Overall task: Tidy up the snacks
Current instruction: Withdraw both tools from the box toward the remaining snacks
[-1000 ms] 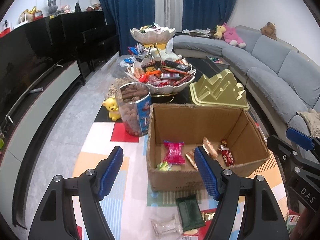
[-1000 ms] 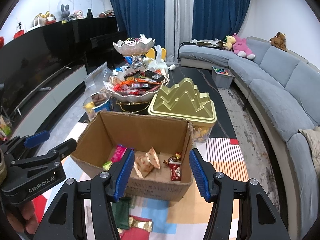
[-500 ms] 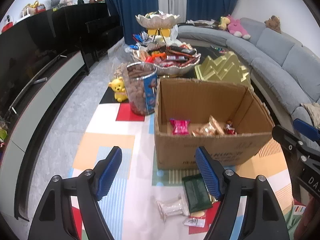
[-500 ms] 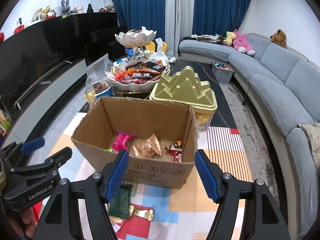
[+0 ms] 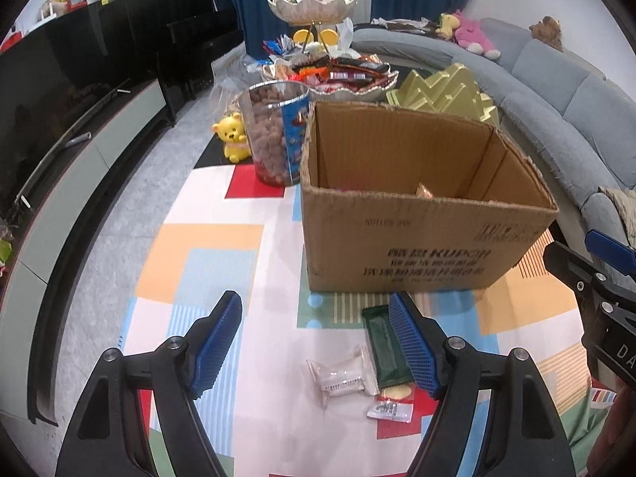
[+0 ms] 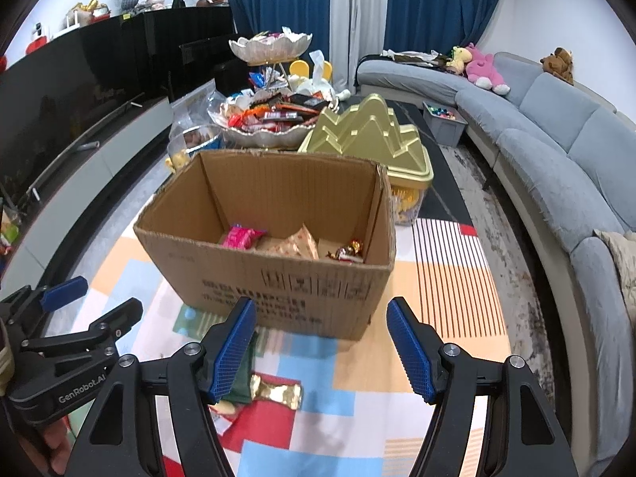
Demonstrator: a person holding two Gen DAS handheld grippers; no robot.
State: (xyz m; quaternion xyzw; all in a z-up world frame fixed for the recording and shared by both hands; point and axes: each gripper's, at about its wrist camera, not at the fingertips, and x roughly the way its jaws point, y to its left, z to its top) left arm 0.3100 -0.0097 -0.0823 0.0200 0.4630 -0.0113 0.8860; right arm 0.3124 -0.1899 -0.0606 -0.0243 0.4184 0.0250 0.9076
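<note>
An open cardboard box (image 5: 429, 250) (image 6: 278, 274) stands on a colourful mat and holds a pink packet (image 6: 241, 237), tan packets (image 6: 300, 243) and a foil candy (image 6: 346, 251). Loose snacks lie on the mat in front of it: a dark green bar (image 5: 382, 342), a clear white packet (image 5: 341, 374), a small red-white packet (image 5: 391, 404) and a gold wrapper (image 6: 277, 392). My left gripper (image 5: 316, 345) is open and empty, low over these snacks. My right gripper (image 6: 322, 353) is open and empty, near the box's front wall.
Behind the box stand a clear jar of brown snacks (image 5: 276, 131), a yellow bear toy (image 5: 230, 135), a two-tier snack bowl (image 6: 270, 119) and a gold mountain-shaped tin (image 6: 369, 139). A grey sofa (image 6: 556, 151) runs along the right, a black TV cabinet (image 5: 79, 127) along the left.
Both grippers have pulled back and down from above the box. The loose snacks on the mat now lie between the left gripper's fingers. Both stayed open.
</note>
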